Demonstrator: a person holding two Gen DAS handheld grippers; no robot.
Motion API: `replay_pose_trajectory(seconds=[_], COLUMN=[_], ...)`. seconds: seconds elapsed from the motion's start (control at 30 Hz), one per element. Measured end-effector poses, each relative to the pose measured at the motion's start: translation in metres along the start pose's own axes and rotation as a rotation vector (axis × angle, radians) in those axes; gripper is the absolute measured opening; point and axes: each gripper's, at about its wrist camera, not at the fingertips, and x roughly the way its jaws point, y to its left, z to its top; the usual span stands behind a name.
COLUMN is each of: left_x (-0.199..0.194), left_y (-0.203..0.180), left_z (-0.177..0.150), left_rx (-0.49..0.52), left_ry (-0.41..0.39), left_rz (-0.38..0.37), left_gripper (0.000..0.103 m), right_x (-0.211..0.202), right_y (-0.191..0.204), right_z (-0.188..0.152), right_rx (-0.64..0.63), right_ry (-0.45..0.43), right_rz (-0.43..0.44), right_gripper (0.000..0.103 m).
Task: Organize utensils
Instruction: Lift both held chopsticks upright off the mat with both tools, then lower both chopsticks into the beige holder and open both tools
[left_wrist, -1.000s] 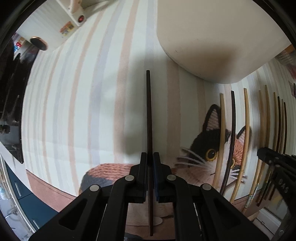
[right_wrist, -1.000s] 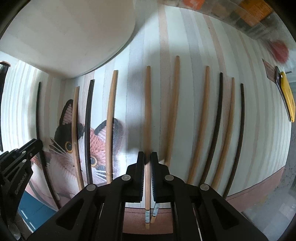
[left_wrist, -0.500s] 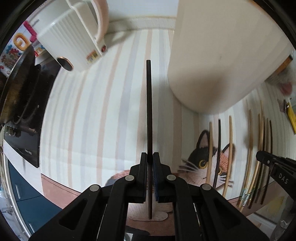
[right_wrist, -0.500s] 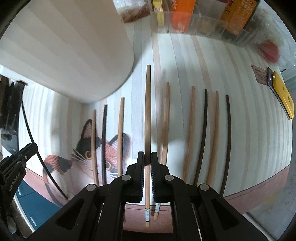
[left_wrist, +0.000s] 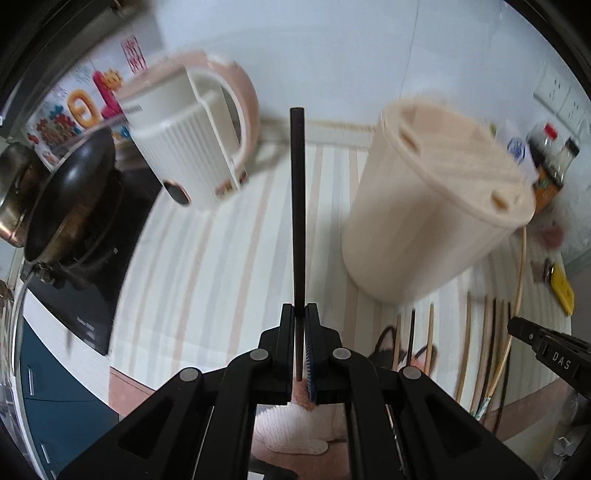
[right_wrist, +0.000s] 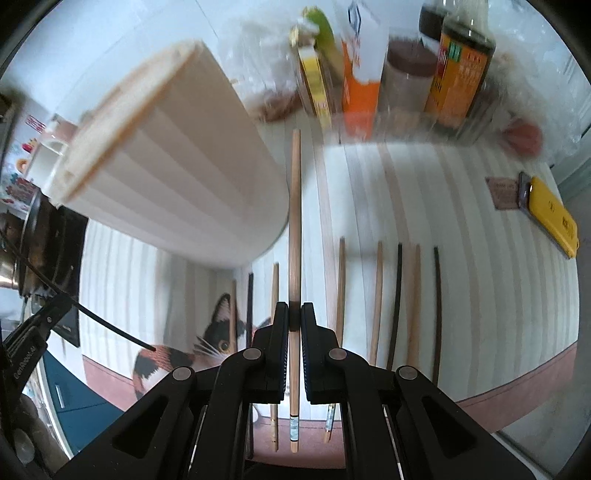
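Observation:
My left gripper (left_wrist: 300, 317) is shut on a dark chopstick (left_wrist: 297, 199) and holds it in the air, pointing up and away, left of the cream holder (left_wrist: 432, 206) whose slotted lid shows. My right gripper (right_wrist: 294, 317) is shut on a light wooden chopstick (right_wrist: 294, 221) lifted off the mat, just right of the same holder (right_wrist: 173, 173). Several light and dark chopsticks (right_wrist: 376, 295) lie in a row on the striped cat mat (right_wrist: 480, 280). The left gripper with its dark stick shows at the left edge of the right wrist view (right_wrist: 44, 325).
A white kettle (left_wrist: 192, 147) and a black pan (left_wrist: 70, 195) on a cooktop stand at the far left. Sauce bottles and boxes (right_wrist: 406, 66) line the back wall. A yellow object (right_wrist: 550, 214) lies at the right on the mat.
Both grippers have risen and tilted up with their chopsticks, away from the mat. The holder's top, the kettle and the back wall have come into view.

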Motion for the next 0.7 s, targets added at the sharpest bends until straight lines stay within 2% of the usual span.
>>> replay_pose_trajectory(seconds=[0.27,0.53,0.7], left_x=[-0.050,-0.118,-0.138], left_y=[0.007,0.007,-0.005], left_z=[0.025,0.063,0.097], left_rx=[-0.036,-0.059,-0.057], left_ry=[-0.110,-0.222,-0.282], left_rz=[-0.026,-0.118,-0.128], left_gripper=[0.003,0.003,0.003], right_x=[-0.041,-0.118,-0.151], right_y=[0.013,0.025,0.041], right_z=[0.027,0.072,0.109], right_rx=[-0.009,-0.015,-0.050], right_ry=[-0.083,-0.210,-0.306], right_rz=[0.067,0.154,0.121], right_gripper=[0.007,0.007,0.007])
